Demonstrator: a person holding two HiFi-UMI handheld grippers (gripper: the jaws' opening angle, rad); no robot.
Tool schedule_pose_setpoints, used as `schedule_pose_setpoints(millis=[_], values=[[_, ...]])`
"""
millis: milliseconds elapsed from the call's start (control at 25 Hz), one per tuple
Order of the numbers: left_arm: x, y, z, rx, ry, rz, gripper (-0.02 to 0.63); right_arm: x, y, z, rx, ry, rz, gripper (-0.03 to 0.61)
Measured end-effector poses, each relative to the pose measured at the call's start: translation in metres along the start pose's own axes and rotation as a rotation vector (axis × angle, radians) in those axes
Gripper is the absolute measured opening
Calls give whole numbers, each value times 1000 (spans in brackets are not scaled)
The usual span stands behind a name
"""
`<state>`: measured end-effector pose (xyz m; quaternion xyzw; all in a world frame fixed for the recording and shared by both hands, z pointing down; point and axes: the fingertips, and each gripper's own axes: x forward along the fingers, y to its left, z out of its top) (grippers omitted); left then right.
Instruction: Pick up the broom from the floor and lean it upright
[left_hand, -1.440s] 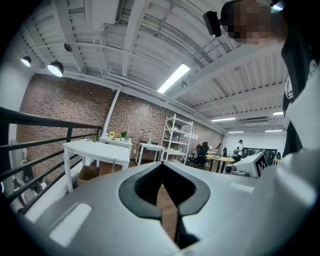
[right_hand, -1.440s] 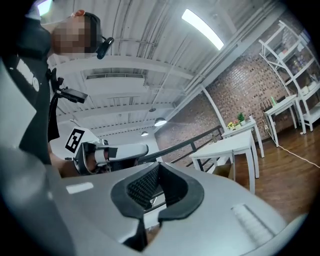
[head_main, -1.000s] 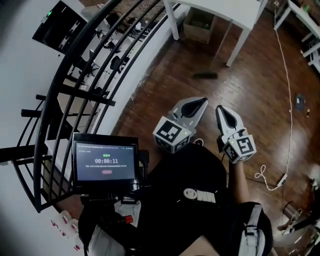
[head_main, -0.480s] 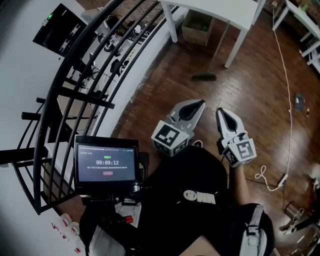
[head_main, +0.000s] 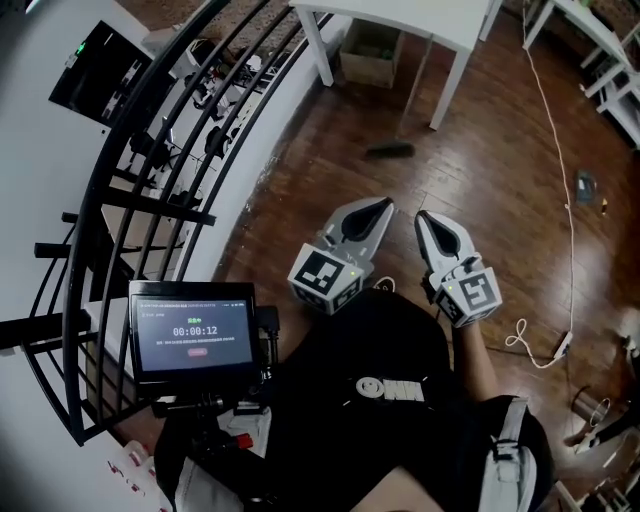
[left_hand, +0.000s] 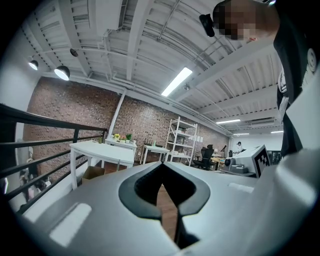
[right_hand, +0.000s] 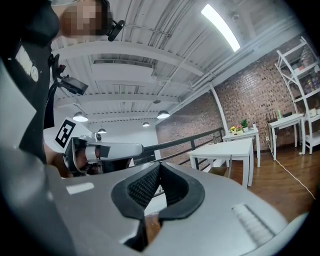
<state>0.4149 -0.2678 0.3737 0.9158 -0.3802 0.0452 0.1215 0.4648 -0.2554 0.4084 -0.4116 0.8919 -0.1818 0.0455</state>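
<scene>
Not much moved since second ago: view slid slightly, timer on small black screen (head_main: 197, 330) ticked over. Left grey-white gripper (head_main: 383, 205) and right grey-white gripper (head_main: 422, 216) side by side, both with jaws pressed together, nothing between. Dark-headed thin-handled broom (head_main: 388, 150) on brown wooden floor (head_main: 500, 180), by front legs of white table (head_main: 400, 15), well ahead of both.

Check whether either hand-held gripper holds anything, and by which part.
Nothing is held. The left hand-held gripper and right hand-held gripper are both shut and empty; the dark-headed broom is ahead, untouched.
</scene>
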Motion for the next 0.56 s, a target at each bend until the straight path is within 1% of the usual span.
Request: schedule_pose_setpoints(millis=[120, 280, 400, 480, 560], values=[[-6, 6, 6, -3, -1, 7, 17, 7, 6, 4, 7, -1, 8, -6], [-22, 20, 10, -6, -10, 19, 17, 24, 23, 4, -21, -5, 34, -6], [-7, 10, 8, 10, -5, 20, 17, 15, 9, 4, -39, -7, 47, -6], [13, -8, 5, 10, -2, -15, 17, -5, -9, 9, -36, -6, 14, -6], [38, -31, 7, -6, -5, -72, 17, -28, -31, 21, -35, -9, -47, -6]])
